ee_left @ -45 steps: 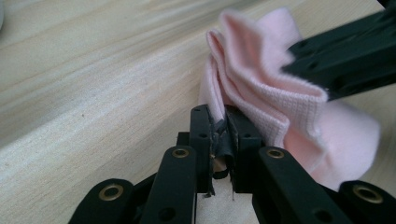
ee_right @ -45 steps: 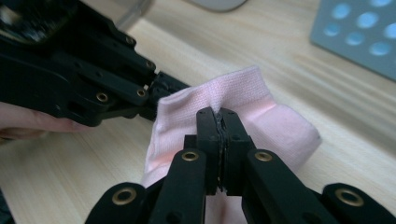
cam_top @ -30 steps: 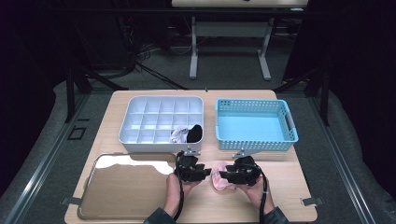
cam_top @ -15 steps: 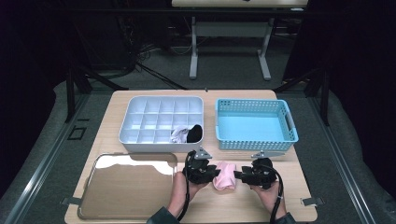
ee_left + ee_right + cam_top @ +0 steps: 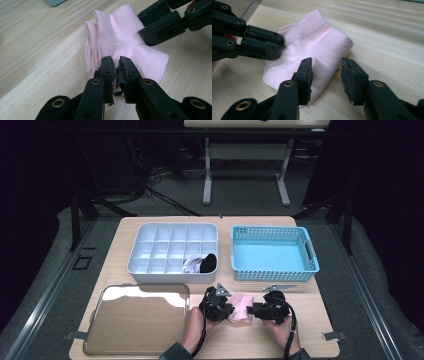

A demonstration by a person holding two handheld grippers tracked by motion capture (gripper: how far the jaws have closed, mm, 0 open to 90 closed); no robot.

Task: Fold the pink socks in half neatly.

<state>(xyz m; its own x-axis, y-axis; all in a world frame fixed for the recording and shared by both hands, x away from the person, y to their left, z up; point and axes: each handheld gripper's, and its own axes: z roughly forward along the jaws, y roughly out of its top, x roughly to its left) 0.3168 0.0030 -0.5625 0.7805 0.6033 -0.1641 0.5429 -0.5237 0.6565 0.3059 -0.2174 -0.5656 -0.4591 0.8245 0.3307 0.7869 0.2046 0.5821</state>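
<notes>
Left tool (image 5: 116, 65) pinching pink sock (image 5: 240, 307) | right tool (image 5: 326, 72) spread | sock lengthwise between tools

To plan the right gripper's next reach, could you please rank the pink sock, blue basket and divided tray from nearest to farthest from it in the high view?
From the right gripper:
1. Pink sock, right at its jaws, toward the left gripper.
2. Blue basket, just behind it on the table's right.
3. Divided tray, farther back and left.
</notes>
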